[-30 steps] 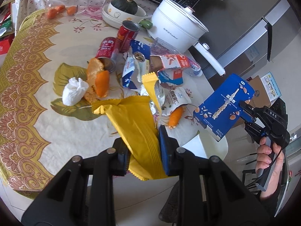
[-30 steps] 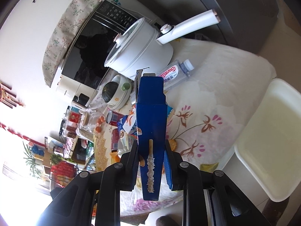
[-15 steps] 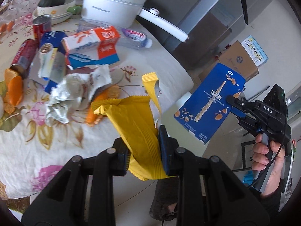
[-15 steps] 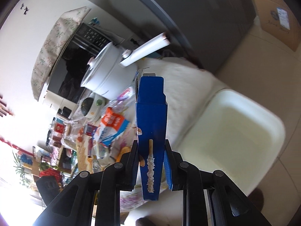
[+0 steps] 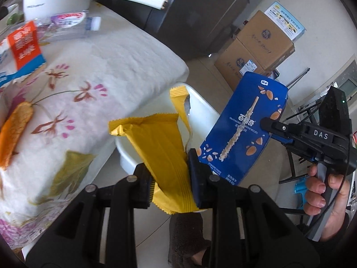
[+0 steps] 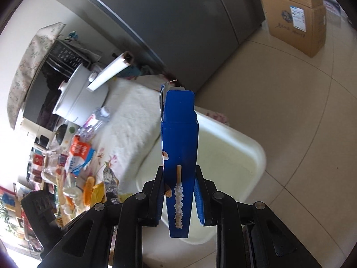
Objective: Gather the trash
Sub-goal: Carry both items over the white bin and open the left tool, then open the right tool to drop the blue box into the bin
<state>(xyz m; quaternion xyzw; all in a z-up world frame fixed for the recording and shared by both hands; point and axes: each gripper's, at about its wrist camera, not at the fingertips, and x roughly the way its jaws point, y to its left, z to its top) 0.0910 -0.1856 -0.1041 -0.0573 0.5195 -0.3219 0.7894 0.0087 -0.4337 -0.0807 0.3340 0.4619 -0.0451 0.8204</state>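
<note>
Pale tiled floor underfoot, with stacked cardboard boxes near a grey fridge; beside these, a table under a flowered cloth, bearing a white cooking pot with a long handle, a clear plastic bottle lying on its side, an orange-and-white carton and a strip of orange peel; more litter farther along that table, too small to name from the right wrist view; just off the table's edge, a white plastic bin, open at the top. Left gripper clenched on a yellow wrapper, torn at its upper end, held up over the near rim of the bin. Right gripper clamped on a flattened blue biscuit box, held upright above the bin's opening and just beside the yellow wrapper; seen edge-on from the right wrist camera, with its top flap open. Right hand wrapped round the handle of that gripper.
</note>
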